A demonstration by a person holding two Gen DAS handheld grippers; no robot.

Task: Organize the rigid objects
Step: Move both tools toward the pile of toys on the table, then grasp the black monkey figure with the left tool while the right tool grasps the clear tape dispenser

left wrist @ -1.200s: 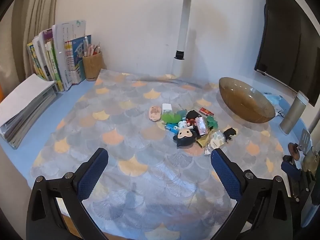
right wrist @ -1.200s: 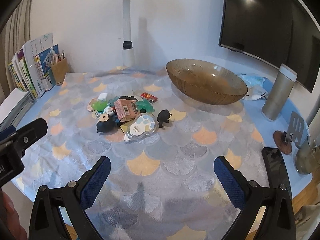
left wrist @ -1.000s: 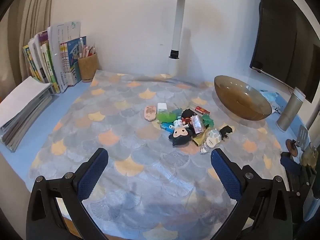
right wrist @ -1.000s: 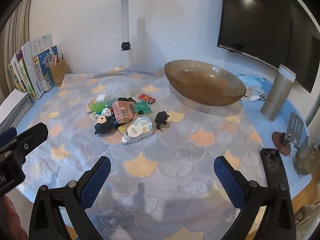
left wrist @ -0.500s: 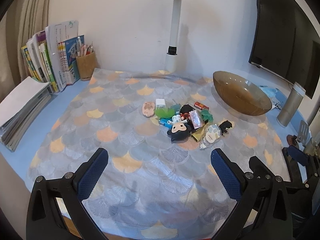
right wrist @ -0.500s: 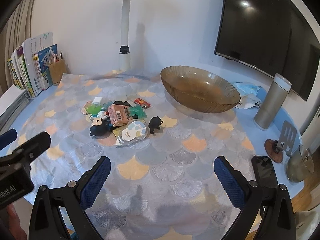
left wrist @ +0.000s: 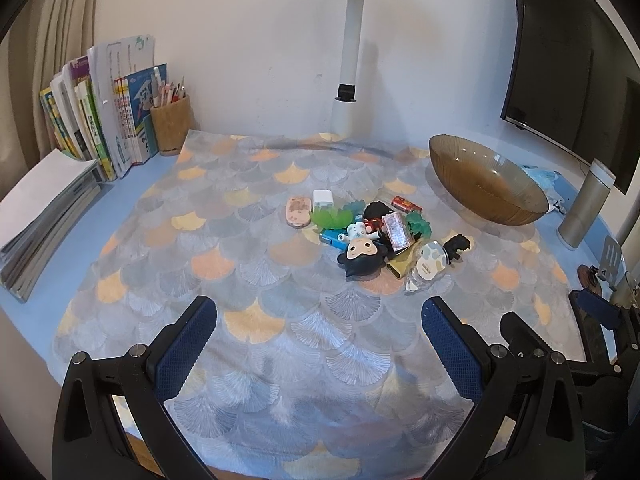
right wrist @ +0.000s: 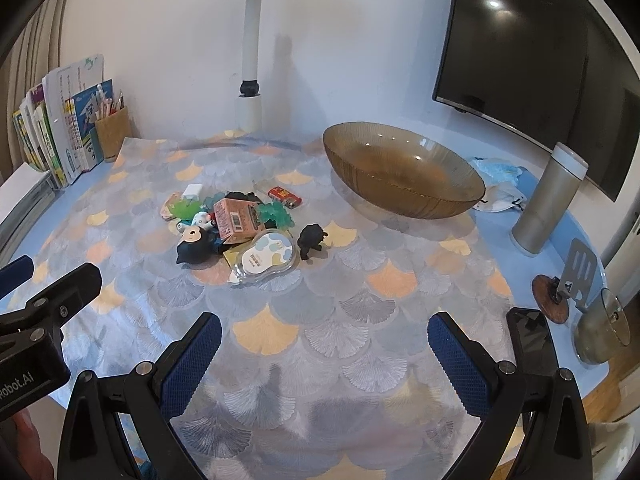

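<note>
Blue desk (left wrist: 120,196) against a white wall, covered by a fan-patterned grey and orange cloth (right wrist: 360,300).

Amber ribbed glass bowl (right wrist: 400,168): on the cloth's far right side, nothing visible inside.

Heap of small rigid items, cloth centre, well apart from the bowl: black monkey figurine (left wrist: 362,258), pink barcode box (right wrist: 236,218), green plastic leaves (left wrist: 332,218), oval blister pack (right wrist: 266,258), small black animal figure (right wrist: 312,240), red tin (right wrist: 285,196), white cube (left wrist: 323,199).

Left gripper (left wrist: 320,340): jaws wide, holding nothing, above the near cloth.

Right gripper (right wrist: 324,354): jaws wide, likewise unladen.

Periphery: white lamp post (left wrist: 350,60), upright books (left wrist: 100,120), wooden pencil cup (left wrist: 170,124), dark monitor (right wrist: 540,60), silver flask (right wrist: 548,204).
</note>
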